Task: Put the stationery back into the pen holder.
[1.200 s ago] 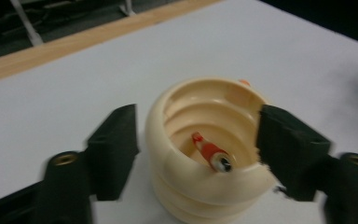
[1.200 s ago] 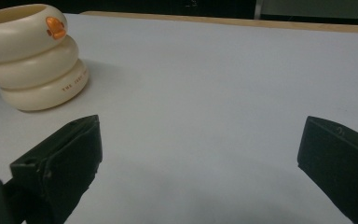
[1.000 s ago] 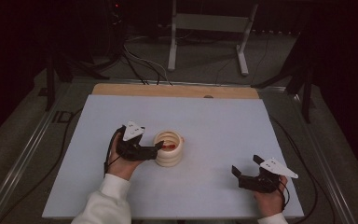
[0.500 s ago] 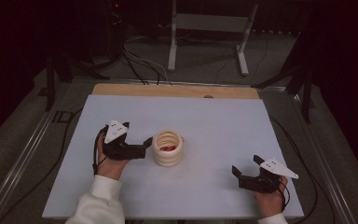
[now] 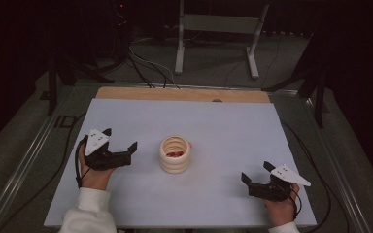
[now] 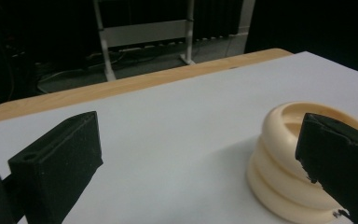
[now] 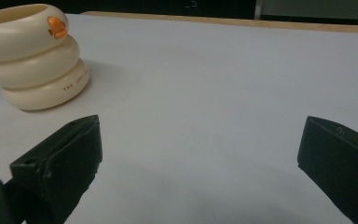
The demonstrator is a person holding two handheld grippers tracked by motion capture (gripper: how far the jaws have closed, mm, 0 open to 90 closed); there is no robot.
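A cream holder made of three stacked rings (image 5: 175, 155) stands upright on the white table top (image 5: 223, 131), with something red inside it (image 5: 175, 153). My left gripper (image 5: 121, 139) is a short way to its left, open and holding nothing. In the left gripper view, the holder (image 6: 279, 186) stands partly behind the right jaw of that gripper (image 6: 196, 158). My right gripper (image 5: 255, 172) rests open near the front right of the table, well away from the holder. In the right gripper view, the holder (image 7: 37, 56), with an orange mark on its top ring, stands far left of the open gripper (image 7: 198, 158).
A bare wooden strip (image 5: 184, 93) runs along the table's far edge. Beyond it on the floor are a metal stand (image 5: 218, 29) and cables (image 5: 145, 68). A metal rail (image 5: 24, 165) runs beside the table on the left.
My left gripper has drawn back to the left, away from the ringed holder it was up against. The holder stays in place. The right gripper has not moved.
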